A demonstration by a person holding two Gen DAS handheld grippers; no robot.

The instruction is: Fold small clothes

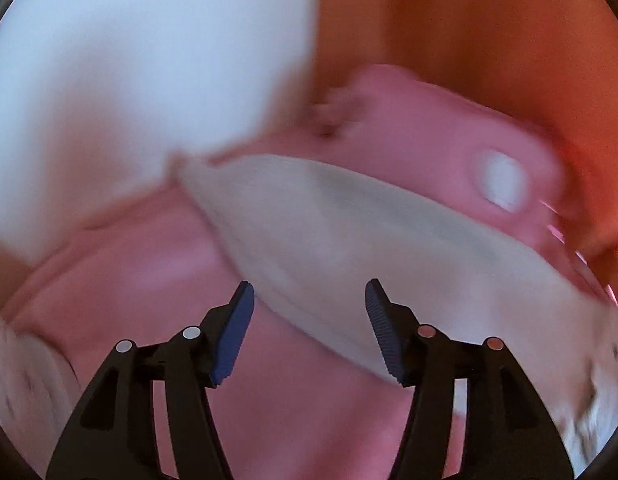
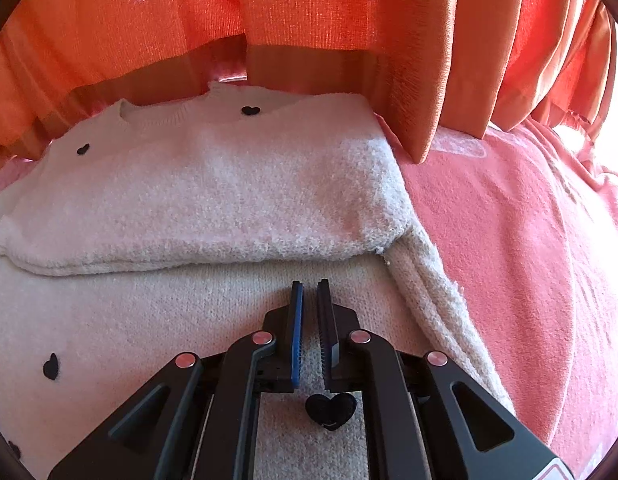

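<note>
An orange curtain (image 2: pixel 329 20) is hanging across the back of the right wrist view, its hem falling onto a pink bedcover (image 2: pixel 509 240) that is spreading out beneath everything; whether this is a bed or a covered tabletop cannot be told. On that cover a fuzzy white sweater (image 2: pixel 197 184) with small black hearts is lying flat, neckline toward the curtain. One sleeve (image 2: pixel 213 216) is lying folded across the chest, and a long side edge is running down to the right as a doubled ridge. So the folding is looking partly done: the sleeves and sides are seeming to be tucked in, while the lower body is lying unfolded toward the camera, and the final crosswise fold is looking like the step left.

The left wrist view is heavily blurred by motion. It is showing the same pink cover, a pale cream piece of cloth (image 1: pixel 329 248) lying slantwise, and a large white shape (image 1: pixel 129 80) at upper left; what these are cannot be told.

The right tongs (image 2: pixel 310 292) are hovering just over the sweater's lower body, jaws narrowed to a slim gap with nothing between them. The left tongs (image 1: pixel 309 300) are standing wide apart, empty, over the cream cloth's edge.
</note>
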